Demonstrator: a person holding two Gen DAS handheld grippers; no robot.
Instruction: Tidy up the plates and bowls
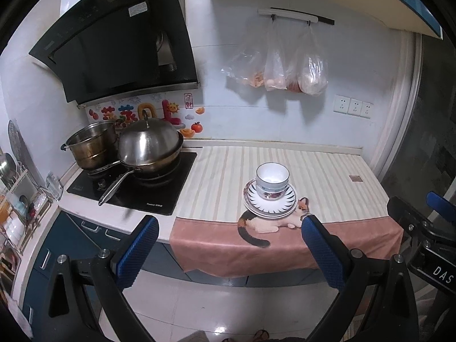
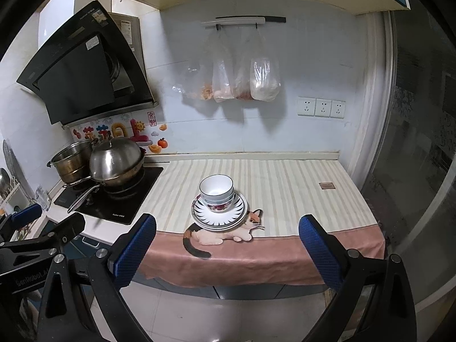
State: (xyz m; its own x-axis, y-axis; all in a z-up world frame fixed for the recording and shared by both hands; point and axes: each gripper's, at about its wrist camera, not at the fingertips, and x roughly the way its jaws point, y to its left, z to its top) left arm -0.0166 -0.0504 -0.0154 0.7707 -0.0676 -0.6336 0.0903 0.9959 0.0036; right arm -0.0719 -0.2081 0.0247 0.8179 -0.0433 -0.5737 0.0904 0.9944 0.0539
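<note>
On the bench (image 2: 285,176), which is covered by a striped cloth with a pink hem and a cat picture, the plates (image 2: 219,216) lie in one neat pile, and the bowls (image 2: 216,192) sit nested on top of them, the uppermost white inside and empty. The pile rests near the front of the cloth, its front rim overlapping the back of the printed cat, well apart from the hob (image 1: 134,182) to the left with its pots. No other plate or bowl is visible loose on the bench, so the gathering and stacking look finished, or very nearly so; whether the pile is meant to go elsewhere cannot be told. The left gripper (image 1: 230,229) hangs in front of the bench edge, jaws spread wide and holding nothing, the pile framed between its fingers but further back. The right gripper (image 2: 228,226) does the same, spread and empty, short of the cloth's hem. Neither touches the crockery, which suggests the work is at its close.
</note>
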